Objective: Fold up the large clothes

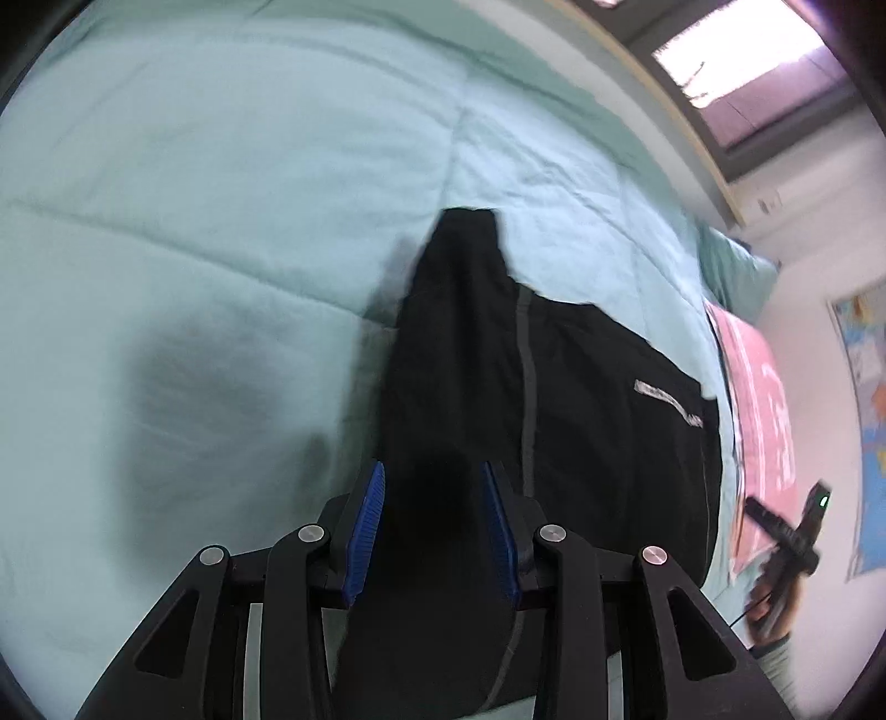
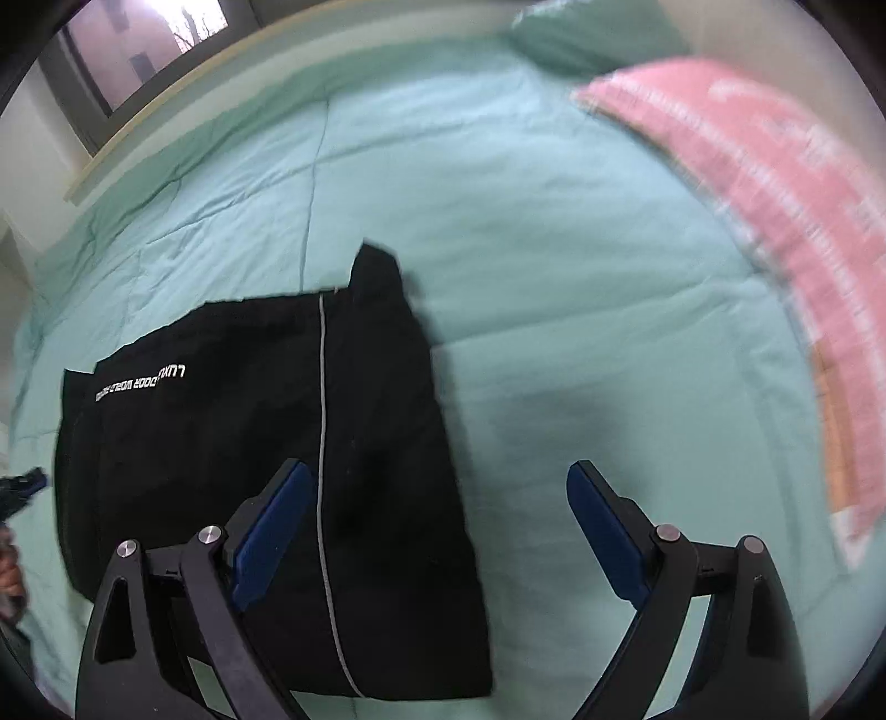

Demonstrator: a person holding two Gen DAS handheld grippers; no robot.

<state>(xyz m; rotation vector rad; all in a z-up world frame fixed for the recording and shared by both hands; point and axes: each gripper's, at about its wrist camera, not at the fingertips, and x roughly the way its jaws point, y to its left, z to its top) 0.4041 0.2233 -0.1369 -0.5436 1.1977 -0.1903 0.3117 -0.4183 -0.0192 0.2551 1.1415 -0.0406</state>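
Note:
A black garment (image 1: pixel 581 421) with a grey seam stripe and white lettering lies folded on the mint green bedspread (image 1: pixel 221 221). In the right wrist view the garment (image 2: pixel 249 432) is a flat rectangle with one narrow part sticking out at its far end. My left gripper (image 1: pixel 434 526) is partly closed, and a raised fold of the black cloth sits between its blue pads. My right gripper (image 2: pixel 437 526) is open and empty, above the garment's right edge. The right gripper also shows at the right edge of the left wrist view (image 1: pixel 792 543).
A pink patterned cloth (image 2: pixel 775 232) lies on the bed to the right of the garment. A green pillow (image 2: pixel 598 33) sits at the bed's far end. A window (image 1: pixel 747 61) and wall lie beyond the bed.

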